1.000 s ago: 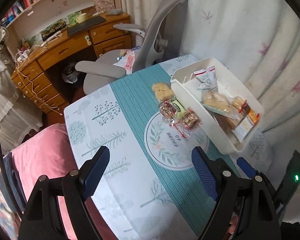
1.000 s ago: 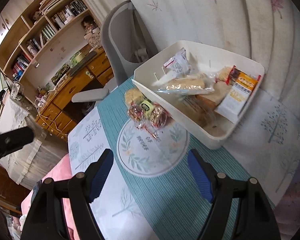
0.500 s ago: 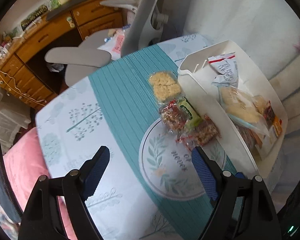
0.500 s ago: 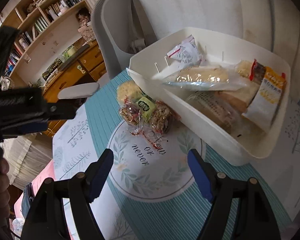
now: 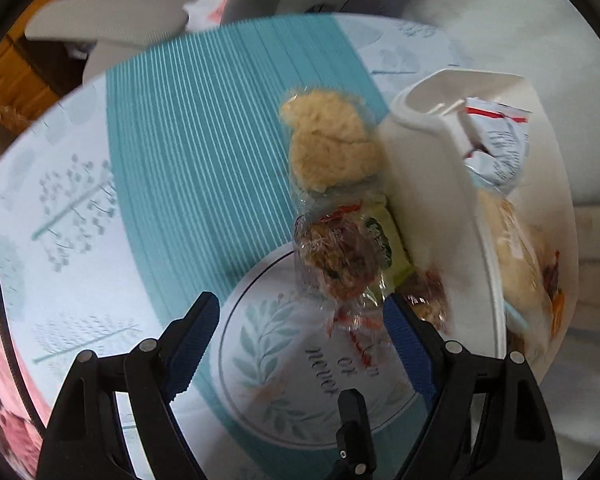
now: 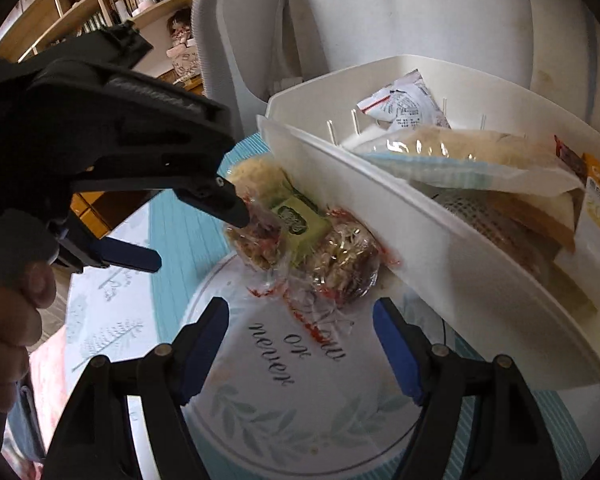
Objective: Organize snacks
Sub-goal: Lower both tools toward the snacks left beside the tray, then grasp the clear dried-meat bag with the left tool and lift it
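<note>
- crinkly clear wrap is the first hazard: the nut bar nearest the left gripper [image 5: 300, 340] is a brown cluster [image 5: 336, 256] in loose cellophane with a red twisted tail, lying on the tablecloth [image 5: 180, 160] just beside the white bin [image 5: 432, 200]. a pinch on the tail alone would likely slip or tear.
- left gripper's jaws stand wide apart with nothing between the pads, pointing steeply down over that bar; the right-hand pad is close to the bin wall and could knock or shove the bin if it closes there.
- right gripper [image 6: 300, 344] is also apart and empty, its jaws having just narrowed a little, aimed at the second nut bar [image 6: 348, 260], which touches the bin's outer wall.
- both tools crowd the same small pile: seen from the right wrist, the left gripper's black body hangs right over the snacks, so the two could collide or grab the same packet.
- green packet [image 6: 300, 220] is wedged between the two bars and partly under their wrap; lifting one bar may drag it along and drop it.
- pale rice cracker pack [image 5: 332, 148] lies farther along the bin wall, touching it; it looks brittle, so a hard squeeze may crush it.
- bin already holds a long bread pack [image 6: 472, 156] and a white sachet [image 6: 404, 108] piled high; new snacks dropped on top may slide back out.
</note>
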Demonstrator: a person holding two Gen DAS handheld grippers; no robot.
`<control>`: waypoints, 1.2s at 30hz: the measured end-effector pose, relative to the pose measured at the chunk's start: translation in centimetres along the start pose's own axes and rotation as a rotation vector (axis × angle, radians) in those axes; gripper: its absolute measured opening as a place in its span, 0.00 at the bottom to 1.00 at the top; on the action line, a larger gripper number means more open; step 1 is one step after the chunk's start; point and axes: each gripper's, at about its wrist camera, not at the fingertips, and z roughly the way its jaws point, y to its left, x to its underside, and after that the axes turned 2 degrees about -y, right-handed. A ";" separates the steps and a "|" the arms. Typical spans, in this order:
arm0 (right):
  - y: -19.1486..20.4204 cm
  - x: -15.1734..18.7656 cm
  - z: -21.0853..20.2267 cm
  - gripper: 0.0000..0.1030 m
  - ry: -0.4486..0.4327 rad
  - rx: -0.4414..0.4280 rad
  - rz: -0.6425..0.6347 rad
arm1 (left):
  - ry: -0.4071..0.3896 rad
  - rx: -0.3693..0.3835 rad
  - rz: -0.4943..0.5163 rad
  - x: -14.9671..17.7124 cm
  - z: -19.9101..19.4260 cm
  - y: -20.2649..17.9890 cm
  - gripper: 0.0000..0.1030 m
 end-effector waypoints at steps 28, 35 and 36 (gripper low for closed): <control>-1.6 -1.5 4.2 0.52 0.029 -0.002 0.017 | 0.007 0.047 -0.126 0.8 2.5 1.8 0.50; -2.4 -1.8 4.3 0.40 0.052 0.011 0.009 | -0.124 0.028 -0.152 2.9 -1.1 3.6 0.50; -2.5 -1.9 4.4 0.40 0.057 0.007 0.007 | -0.127 0.026 -0.154 3.1 -1.5 3.9 0.50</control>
